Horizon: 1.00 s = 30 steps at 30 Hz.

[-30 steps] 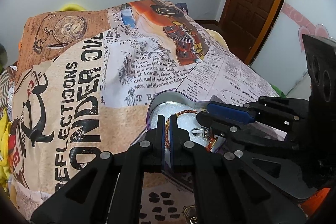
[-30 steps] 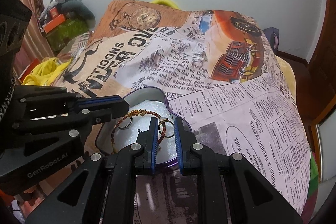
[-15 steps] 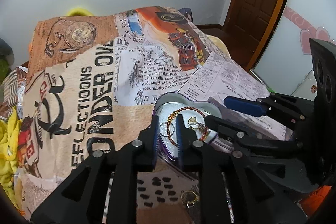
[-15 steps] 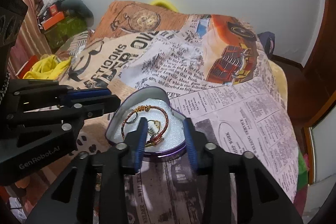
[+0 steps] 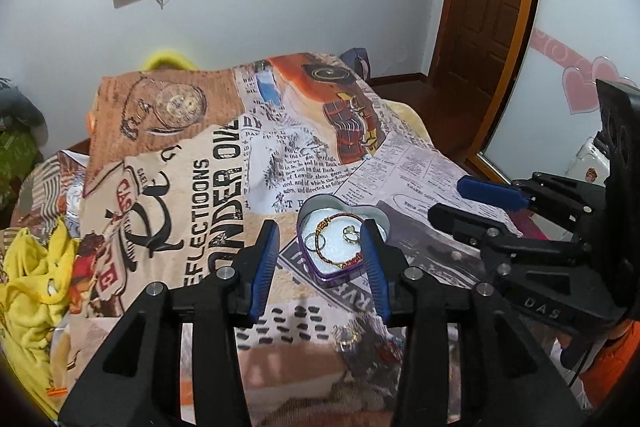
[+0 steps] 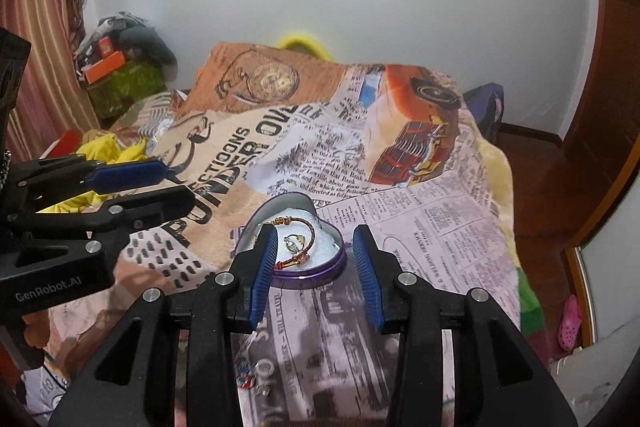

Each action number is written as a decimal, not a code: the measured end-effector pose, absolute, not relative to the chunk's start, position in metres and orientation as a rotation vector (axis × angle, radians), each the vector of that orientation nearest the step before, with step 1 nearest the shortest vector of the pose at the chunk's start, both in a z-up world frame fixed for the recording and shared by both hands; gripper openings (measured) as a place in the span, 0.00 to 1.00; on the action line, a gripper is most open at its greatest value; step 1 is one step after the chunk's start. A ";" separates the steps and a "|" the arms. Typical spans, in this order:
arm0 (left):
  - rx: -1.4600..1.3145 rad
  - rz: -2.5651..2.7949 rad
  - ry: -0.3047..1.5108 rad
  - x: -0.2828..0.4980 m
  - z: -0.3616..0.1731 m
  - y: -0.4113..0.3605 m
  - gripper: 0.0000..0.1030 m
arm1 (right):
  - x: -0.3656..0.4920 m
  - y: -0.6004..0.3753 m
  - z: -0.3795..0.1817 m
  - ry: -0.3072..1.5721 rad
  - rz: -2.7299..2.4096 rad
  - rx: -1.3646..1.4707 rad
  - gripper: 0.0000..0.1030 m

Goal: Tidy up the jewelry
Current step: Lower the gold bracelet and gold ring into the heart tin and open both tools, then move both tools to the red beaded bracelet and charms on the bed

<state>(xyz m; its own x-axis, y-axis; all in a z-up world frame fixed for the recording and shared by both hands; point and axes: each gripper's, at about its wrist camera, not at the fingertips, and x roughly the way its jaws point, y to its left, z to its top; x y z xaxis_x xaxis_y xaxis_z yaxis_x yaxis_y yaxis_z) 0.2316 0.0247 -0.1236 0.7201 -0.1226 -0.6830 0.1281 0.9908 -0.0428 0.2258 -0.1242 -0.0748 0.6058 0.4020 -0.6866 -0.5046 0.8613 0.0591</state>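
Purple heart tin (image 5: 338,277) holds a bracelet (image 5: 338,235) and rings

1. Left gripper (image 5: 320,259) jaws spread wide, nothing between them.
2. Heart-shaped tin (image 5: 376,217) on printed blanket (image 5: 192,187); red bracelet (image 5: 340,239) and rings inside.
3. Right gripper (image 5: 444,199) beside the tin, jaws parted.

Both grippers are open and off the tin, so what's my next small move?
Probably lower the left gripper toward the loose gold ring on the blanket below the heart-shaped tin and pick it up. The bracelet and rings already lie inside the tin, and the right gripper holds nothing.
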 end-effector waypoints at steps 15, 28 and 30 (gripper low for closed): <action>0.061 -0.147 0.779 0.185 -0.129 0.015 0.45 | 0.187 -0.134 -0.081 0.775 0.517 -0.170 0.35; 0.024 -0.178 0.902 0.179 -0.180 0.014 0.45 | 0.175 -0.135 -0.142 0.948 0.543 -0.201 0.35; 0.012 -0.183 0.911 0.179 -0.185 0.015 0.45 | 0.173 -0.133 -0.151 0.971 0.553 -0.205 0.35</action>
